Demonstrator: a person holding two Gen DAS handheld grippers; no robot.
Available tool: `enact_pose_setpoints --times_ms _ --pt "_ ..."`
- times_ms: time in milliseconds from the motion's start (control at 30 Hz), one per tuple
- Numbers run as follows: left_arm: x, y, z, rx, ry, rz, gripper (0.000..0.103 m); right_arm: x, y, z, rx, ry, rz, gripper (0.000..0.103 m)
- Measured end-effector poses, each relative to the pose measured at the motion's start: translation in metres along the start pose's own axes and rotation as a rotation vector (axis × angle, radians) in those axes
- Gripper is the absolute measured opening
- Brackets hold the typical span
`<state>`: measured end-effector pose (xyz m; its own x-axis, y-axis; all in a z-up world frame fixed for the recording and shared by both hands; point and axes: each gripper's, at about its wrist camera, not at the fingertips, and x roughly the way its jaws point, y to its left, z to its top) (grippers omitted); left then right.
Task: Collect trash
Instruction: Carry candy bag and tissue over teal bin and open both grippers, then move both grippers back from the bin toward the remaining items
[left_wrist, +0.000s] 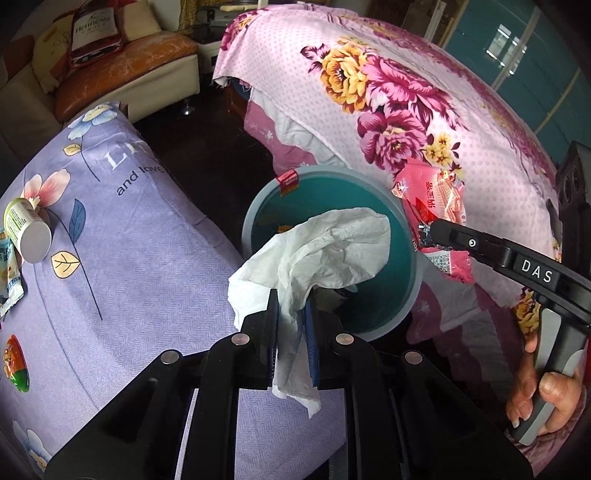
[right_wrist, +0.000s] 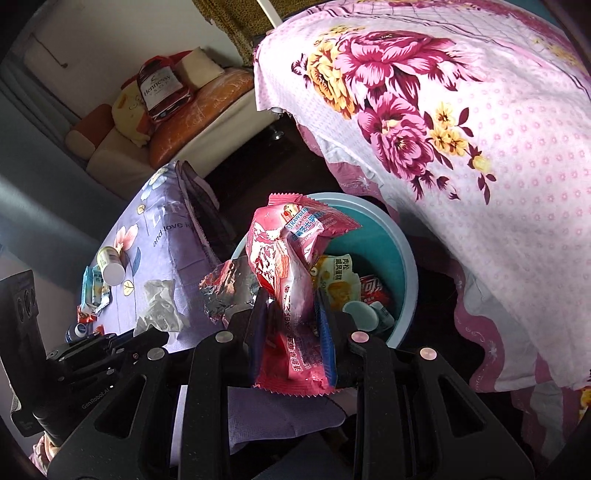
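Crowded down here: the teal bin (left_wrist: 413, 295) sits on the dark floor, squeezed between the lilac-clothed surface (left_wrist: 129, 280) and the pink floral bedspread (left_wrist: 424, 122), with a small white bottle (left_wrist: 27, 230) lying tipped over on the lilac cloth and wrappers already inside the bin. The left tool (left_wrist: 291, 325) is clamped on a crumpled white tissue (left_wrist: 325, 243), which bunches out over the bin's mouth. The right tool (right_wrist: 291, 321) is clamped on a pink snack wrapper (right_wrist: 291, 258), long axis running away from the tool above the bin's near rim.
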<state>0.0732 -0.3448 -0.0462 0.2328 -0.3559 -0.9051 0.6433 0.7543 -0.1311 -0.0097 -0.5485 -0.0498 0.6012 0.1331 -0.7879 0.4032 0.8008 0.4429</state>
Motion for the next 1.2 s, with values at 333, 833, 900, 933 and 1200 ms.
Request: enact_pose_setpoints --times_ms 333,833,900,933,1200 --pt "0.022 -0.024 0.006 0.042 0.035 0.015 0.019 0.006 -0.020 0.000 0.023 0.011 -0.016 0.025" --pt "0.024 -0.019 0.004 0.032 0.021 0.066 0.092 0.009 -0.026 -0.001 0.032 0.018 -0.030 0.027" --pt "0.025 -0.014 0.001 0.017 0.030 0.073 0.093 0.011 -0.024 -0.002 0.027 0.023 -0.032 0.027" --pt "0.025 -0.011 -0.001 0.009 0.035 0.072 0.093 0.011 -0.023 -0.001 0.024 0.025 -0.033 0.028" --pt "0.024 0.011 -0.011 -0.052 0.046 0.067 0.093 0.019 -0.009 -0.004 -0.007 0.049 -0.050 0.034"
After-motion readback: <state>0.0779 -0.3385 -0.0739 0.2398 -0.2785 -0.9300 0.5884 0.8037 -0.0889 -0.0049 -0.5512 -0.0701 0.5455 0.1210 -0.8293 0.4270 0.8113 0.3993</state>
